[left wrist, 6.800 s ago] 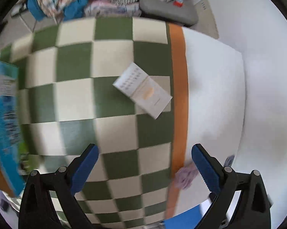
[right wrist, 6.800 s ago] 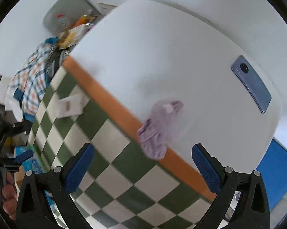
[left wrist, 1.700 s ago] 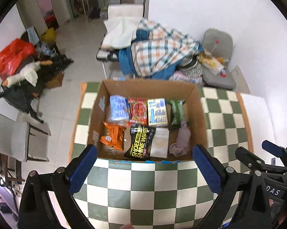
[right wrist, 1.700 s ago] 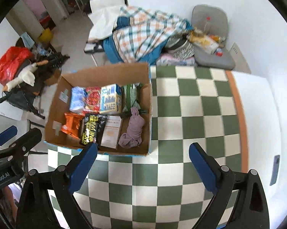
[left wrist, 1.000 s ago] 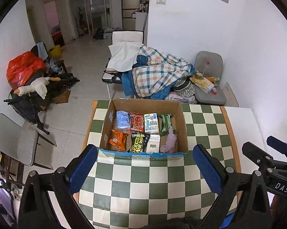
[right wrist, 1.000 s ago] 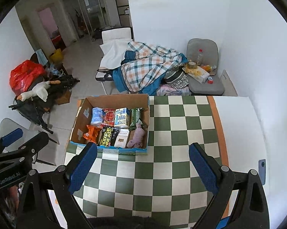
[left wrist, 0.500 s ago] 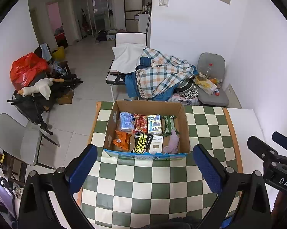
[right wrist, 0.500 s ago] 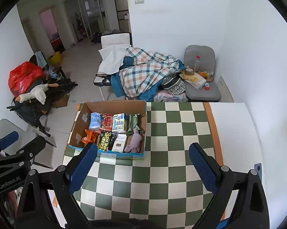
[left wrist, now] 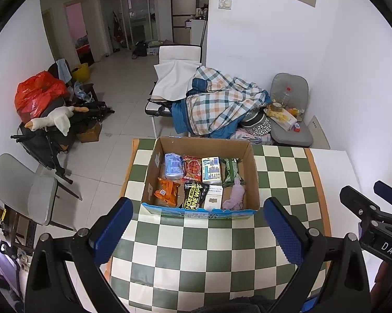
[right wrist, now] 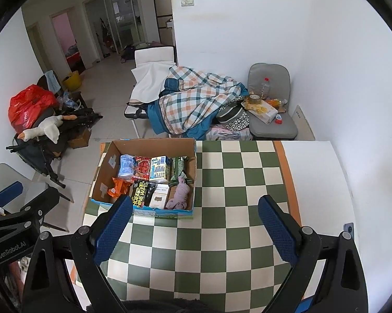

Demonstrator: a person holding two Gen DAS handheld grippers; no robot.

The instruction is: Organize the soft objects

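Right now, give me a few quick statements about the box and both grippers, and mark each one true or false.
1. The purple cloth lies inside the cardboard box. True.
2. The left gripper is clamped on a snack packet. False: it is open and holds nothing.
3. The right gripper is open and empty. True.
4. The box stands on the floor. False: it sits on the green checkered tablecloth.
5. The orange packet lies outside the box. False: it is inside.
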